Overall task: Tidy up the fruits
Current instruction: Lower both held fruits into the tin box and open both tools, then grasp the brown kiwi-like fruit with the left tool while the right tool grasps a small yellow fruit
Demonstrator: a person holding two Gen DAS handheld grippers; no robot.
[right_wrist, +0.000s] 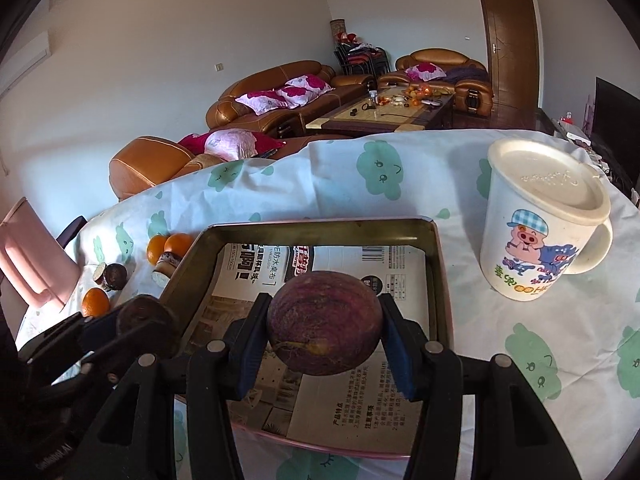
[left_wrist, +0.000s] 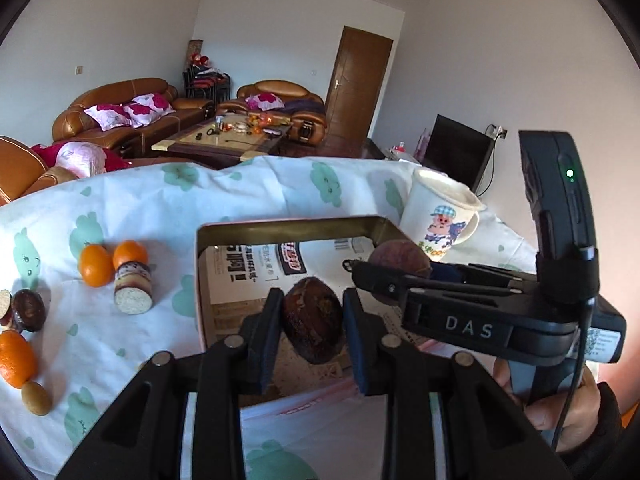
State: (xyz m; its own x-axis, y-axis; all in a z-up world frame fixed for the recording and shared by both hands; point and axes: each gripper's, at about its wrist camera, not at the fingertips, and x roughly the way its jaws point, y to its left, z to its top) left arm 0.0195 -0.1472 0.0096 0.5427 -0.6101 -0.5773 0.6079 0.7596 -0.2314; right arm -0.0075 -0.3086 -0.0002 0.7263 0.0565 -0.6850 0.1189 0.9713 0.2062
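tray (right_wrist: 434,264) floor bare beneath, mug (right_wrist: 536,236) crowding right, oranges (left_wrist: 110,262) left

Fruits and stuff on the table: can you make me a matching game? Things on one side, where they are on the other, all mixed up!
Things:
1. round purple fruit
2. dark brown fruit
3. pig mug
4. oranges

Places:
A. on the cloth, left of the tray
B. held in the left gripper
C. standing on the cloth, right of the tray
D. held in the right gripper

Pairs: 1-D, 2-B, 3-C, 4-A
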